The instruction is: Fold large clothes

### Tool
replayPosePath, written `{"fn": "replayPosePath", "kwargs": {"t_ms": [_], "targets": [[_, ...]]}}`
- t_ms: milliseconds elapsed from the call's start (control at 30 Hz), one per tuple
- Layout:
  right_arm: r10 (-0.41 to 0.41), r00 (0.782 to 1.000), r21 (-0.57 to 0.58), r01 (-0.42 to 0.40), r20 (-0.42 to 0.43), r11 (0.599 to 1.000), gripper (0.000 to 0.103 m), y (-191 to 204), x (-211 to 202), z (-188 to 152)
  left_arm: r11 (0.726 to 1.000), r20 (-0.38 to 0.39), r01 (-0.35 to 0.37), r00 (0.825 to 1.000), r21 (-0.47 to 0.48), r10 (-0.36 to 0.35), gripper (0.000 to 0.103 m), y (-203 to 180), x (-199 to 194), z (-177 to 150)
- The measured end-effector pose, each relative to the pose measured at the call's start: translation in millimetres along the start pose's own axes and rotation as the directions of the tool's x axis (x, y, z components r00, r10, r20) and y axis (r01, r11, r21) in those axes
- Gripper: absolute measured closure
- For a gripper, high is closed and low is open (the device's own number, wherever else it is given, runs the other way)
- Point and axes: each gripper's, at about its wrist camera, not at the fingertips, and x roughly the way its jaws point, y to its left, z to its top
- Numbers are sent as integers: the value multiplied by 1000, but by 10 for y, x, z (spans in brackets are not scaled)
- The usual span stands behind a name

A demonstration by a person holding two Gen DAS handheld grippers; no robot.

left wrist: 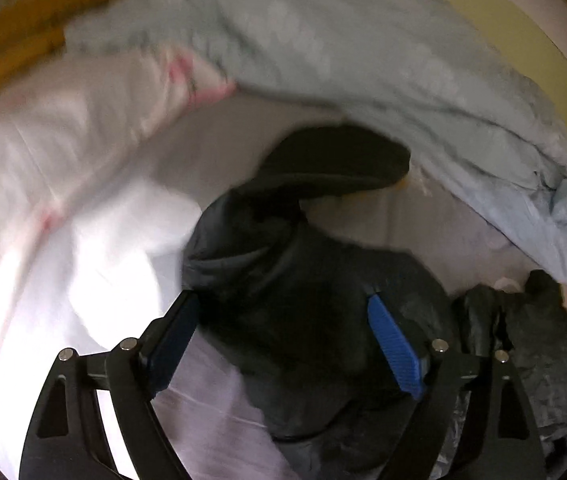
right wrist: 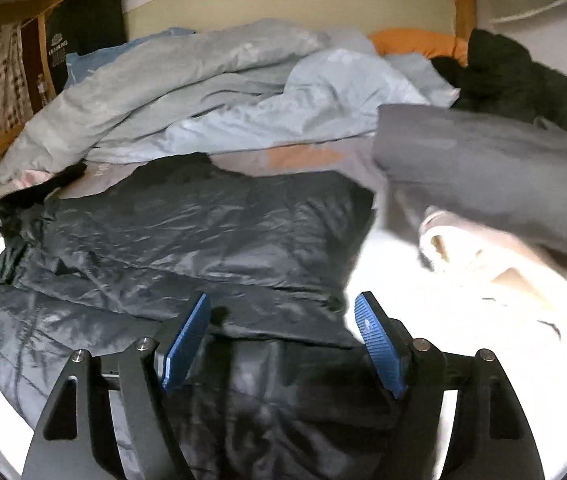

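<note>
A dark, shiny padded jacket (right wrist: 187, 232) lies spread across the bed in the right wrist view. My right gripper (right wrist: 283, 320) hovers over its near hem, open, with its blue pads (right wrist: 379, 340) wide apart and pressing on nothing. In the blurred left wrist view the same jacket (left wrist: 303, 312) shows its hood end, with a black rounded flap (left wrist: 335, 160) beyond it. My left gripper (left wrist: 283, 320) is open just above that dark fabric, one pad (left wrist: 393, 344) on either side of it. The fabric is not pinched.
A crumpled light blue duvet (right wrist: 211, 92) fills the back of the bed and arcs over the left wrist view as well (left wrist: 363, 60). A grey garment with a cream lining (right wrist: 483, 168) lies to the right, with black clothes (right wrist: 523, 76) and an orange pillow (right wrist: 415, 42) behind it. White sheet (left wrist: 43, 200) lies to the left.
</note>
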Motion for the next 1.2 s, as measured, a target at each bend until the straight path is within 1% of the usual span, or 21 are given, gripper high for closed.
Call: {"fn": "replayPosePath", "kwargs": {"t_ms": [67,133,167,233,300,333,400,533,600,633,700,767,800,833,867,900,967,1000,1100,1133,1200], "targets": [[-7,1000,-30,7,-1,1000,27,92,-9,-36,999,-28,37,999,-33,-38,21,69,85,-46],[-7,1000,-49,8,11,999,27,153,-49,-61,998,7,54,999,-36,-54,66,106,44,-96],[-4,1000,-56,5,17,998,27,174,-68,-65,997,11,69,998,-26,-69,95,89,2,-104],[-9,999,-69,11,31,998,27,218,-109,-70,993,101,121,987,11,-122,95,-23,-292,-117],[-17,999,-71,19,38,997,27,225,-138,-71,981,215,169,959,96,-186,95,-239,-704,-163],[-17,999,-65,19,37,998,27,225,-147,-75,970,243,202,942,138,-231,95,-343,-878,-203],[-13,999,-52,15,32,999,27,210,-161,-73,932,262,267,907,246,-329,95,-643,-1263,-370],[-9,1000,-34,10,22,999,27,201,-171,-73,853,210,340,871,397,-445,91,-1175,-1679,-918],[-15,1000,-35,16,27,999,27,208,-192,-80,825,170,361,867,434,-469,79,-1391,-1720,-1249],[-15,999,-37,16,28,999,27,210,-206,-83,814,144,363,871,454,-469,74,-1482,-1701,-1410],[-11,1000,-36,12,27,999,27,210,-227,-87,806,109,311,903,504,-416,60,-1667,-1627,-1710],[-17,999,-35,18,33,999,27,202,-251,-90,791,105,277,914,546,-393,55,-1733,-1600,-1931],[-26,999,-36,27,37,999,27,192,-262,-93,785,106,265,917,559,-385,48,-1748,-1607,-1977],[-27,999,-35,28,36,999,27,178,-264,-94,792,125,242,921,560,-369,44,-1742,-1639,-1983],[-25,999,-32,26,33,999,27,161,-265,-94,823,185,172,931,542,-316,33,-1730,-1701,-1975],[-25,999,-26,26,30,999,27,142,-267,-94,856,264,97,928,507,-261,28,-1701,-1763,-1921],[-26,999,-13,26,28,1000,27,106,-269,-93,891,347,99,897,444,-273,27,-1578,-1931,-1897],[-25,999,-8,26,24,1000,27,89,-263,-93,906,365,118,888,407,-280,26,-1491,-1984,-1818],[-26,1000,14,26,9,1000,27,41,-234,-93,934,397,109,884,340,-248,25,-1244,-1982,-1580],[-17,1000,24,17,2,1000,27,32,-229,-93,943,406,85,887,322,-218,25,-1168,-1938,-1502],[6,1000,30,-6,-3,1000,27,43,-233,-93,958,380,61,909,281,-169,25,-1049,-1755,-1302]]}}
